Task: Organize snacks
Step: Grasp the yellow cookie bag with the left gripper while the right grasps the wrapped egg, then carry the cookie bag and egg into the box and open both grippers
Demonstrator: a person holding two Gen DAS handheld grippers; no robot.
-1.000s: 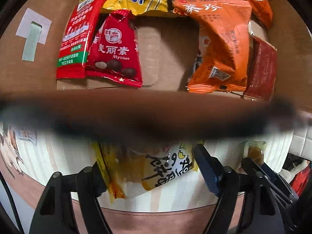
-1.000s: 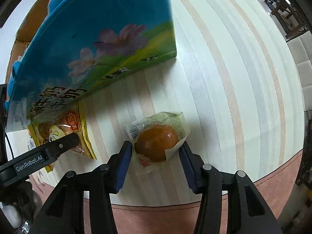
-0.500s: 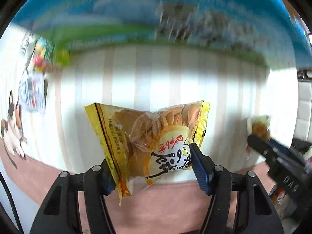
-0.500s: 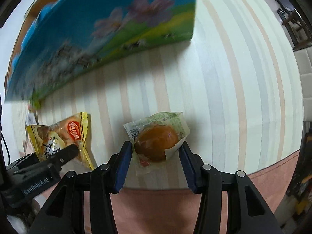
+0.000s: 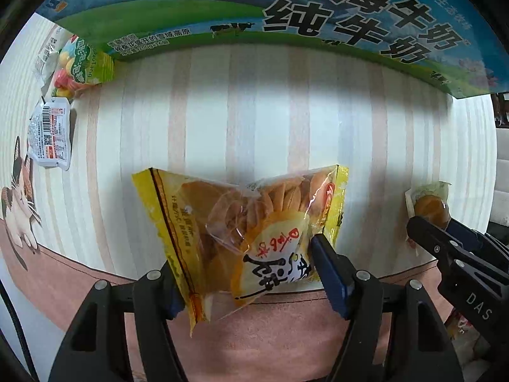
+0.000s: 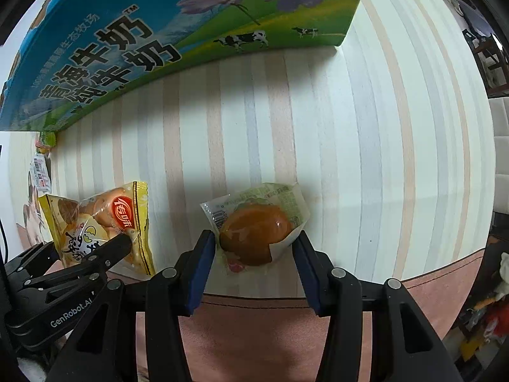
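At lower centre of its view, the left gripper [image 5: 245, 273] is opening around the yellow cracker bag [image 5: 241, 229]. The right gripper [image 6: 254, 261] clasps the wrapped egg [image 6: 257, 232], seemingly lifted above the striped tablecloth [image 6: 366, 159].

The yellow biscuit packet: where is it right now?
The yellow biscuit packet sits between the opening left gripper jaws, above the striped table, left of the wrapped egg.

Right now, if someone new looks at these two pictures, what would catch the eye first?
Probably the big blue-and-green milk carton box with bold black characters, filling the top of both views. Next, the yellow crinkly biscuit bag between the fingers of the left gripper, whose jaws are opening. Then the brown egg in a clear wrapper held by the right gripper, over the striped tablecloth.
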